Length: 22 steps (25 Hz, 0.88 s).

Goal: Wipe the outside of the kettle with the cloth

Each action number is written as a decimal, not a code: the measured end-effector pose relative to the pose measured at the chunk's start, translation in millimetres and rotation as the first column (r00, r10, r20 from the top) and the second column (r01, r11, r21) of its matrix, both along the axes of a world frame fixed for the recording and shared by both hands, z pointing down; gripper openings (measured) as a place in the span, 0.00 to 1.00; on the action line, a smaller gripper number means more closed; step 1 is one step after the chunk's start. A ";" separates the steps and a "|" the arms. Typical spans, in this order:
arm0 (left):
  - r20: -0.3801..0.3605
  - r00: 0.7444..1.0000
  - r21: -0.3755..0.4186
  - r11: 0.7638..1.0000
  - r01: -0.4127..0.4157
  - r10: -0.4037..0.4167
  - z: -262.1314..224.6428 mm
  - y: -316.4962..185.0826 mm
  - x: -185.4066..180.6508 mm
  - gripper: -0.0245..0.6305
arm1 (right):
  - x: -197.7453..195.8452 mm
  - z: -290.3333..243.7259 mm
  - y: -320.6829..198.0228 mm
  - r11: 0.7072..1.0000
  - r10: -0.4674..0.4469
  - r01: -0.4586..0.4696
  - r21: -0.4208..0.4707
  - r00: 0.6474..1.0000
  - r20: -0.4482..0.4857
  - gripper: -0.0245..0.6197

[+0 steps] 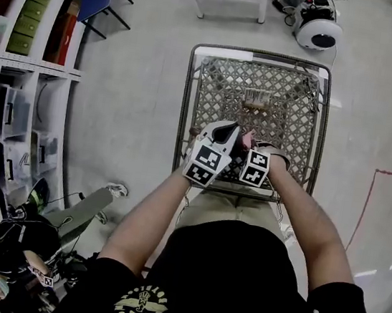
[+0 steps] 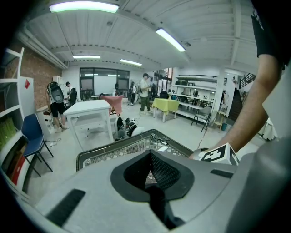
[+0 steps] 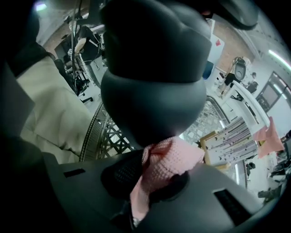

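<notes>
Lattice-top table in a busy workshop here. My right gripper is clamped on the pink cloth, right up against the dark kettle. The left gripper looks closed with nothing in it.

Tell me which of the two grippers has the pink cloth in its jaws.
The right gripper: its jaws are shut on the pink knitted cloth, which bunches out beyond them. The left gripper has no cloth between its jaws.

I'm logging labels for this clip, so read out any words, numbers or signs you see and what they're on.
No text is readable.
Label on the lattice table: barcode stripes, print too small.
Emblem on the black shirt: lettering too blurred.
</notes>
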<state>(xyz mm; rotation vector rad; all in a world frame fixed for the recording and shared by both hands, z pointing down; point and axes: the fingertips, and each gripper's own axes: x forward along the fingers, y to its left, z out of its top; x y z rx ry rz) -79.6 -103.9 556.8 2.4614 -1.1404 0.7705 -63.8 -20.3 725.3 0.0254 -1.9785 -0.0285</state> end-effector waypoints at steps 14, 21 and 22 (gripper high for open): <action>0.008 1.000 -0.004 1.000 0.002 -0.002 -1.1 0.9 2.8 0.03 | -25.9 -6.7 70.3 0.992 0.019 -0.008 -0.128 0.996 0.084 0.09; 0.008 1.000 0.000 1.000 0.005 -0.005 -1.0 1.5 1.6 0.03 | -46.6 -11.8 89.1 0.991 0.035 -0.017 -0.135 0.990 0.138 0.09; 0.008 1.000 0.000 1.000 0.005 -0.005 -0.7 1.3 2.1 0.03 | -48.6 -13.2 89.6 0.991 0.039 -0.020 -0.132 0.988 0.149 0.09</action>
